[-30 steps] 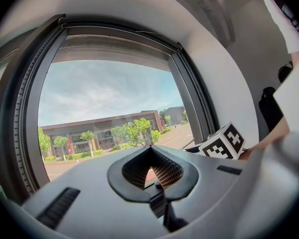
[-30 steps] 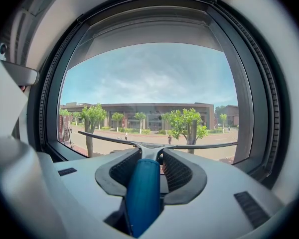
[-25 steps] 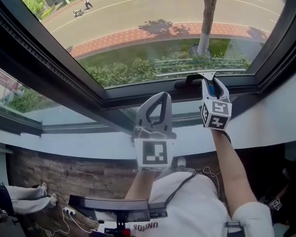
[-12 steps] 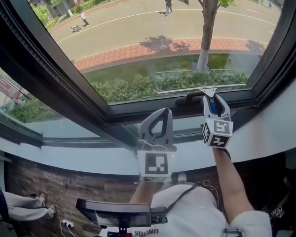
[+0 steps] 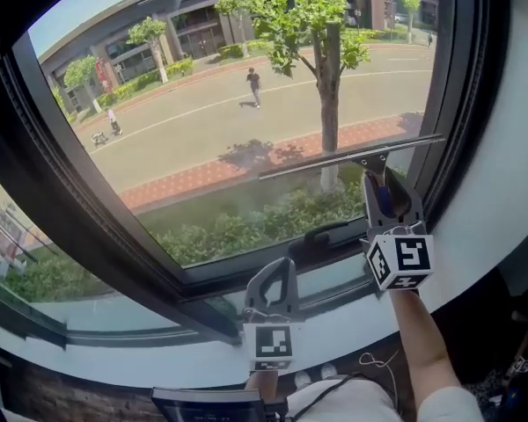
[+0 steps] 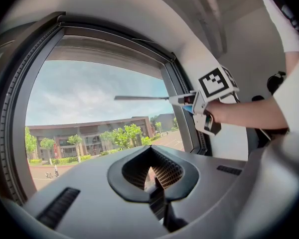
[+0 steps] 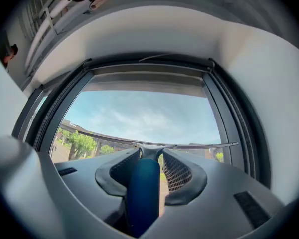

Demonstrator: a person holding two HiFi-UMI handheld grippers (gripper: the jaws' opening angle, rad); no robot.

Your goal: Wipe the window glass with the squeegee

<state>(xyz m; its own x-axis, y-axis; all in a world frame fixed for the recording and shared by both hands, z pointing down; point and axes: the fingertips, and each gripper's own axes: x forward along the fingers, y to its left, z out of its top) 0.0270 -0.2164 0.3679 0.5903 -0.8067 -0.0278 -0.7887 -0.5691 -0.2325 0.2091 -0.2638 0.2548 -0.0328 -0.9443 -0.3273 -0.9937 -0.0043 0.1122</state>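
Squeegee (image 5: 352,159) risen up glass (image 5: 202,121) — blue handle gripped by right tool (image 5: 377,178), left tool (image 5: 284,265) closed.

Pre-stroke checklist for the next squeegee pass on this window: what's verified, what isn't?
1. Right hand-held gripper shut on the squeegee handle: ok.
2. Blade flat against the window glass: cannot tell.
3. Blade's right end clear of the window frame: cannot tell, it sits right at the frame.
4. Left hand-held gripper shut, empty, held low and off the glass: ok.
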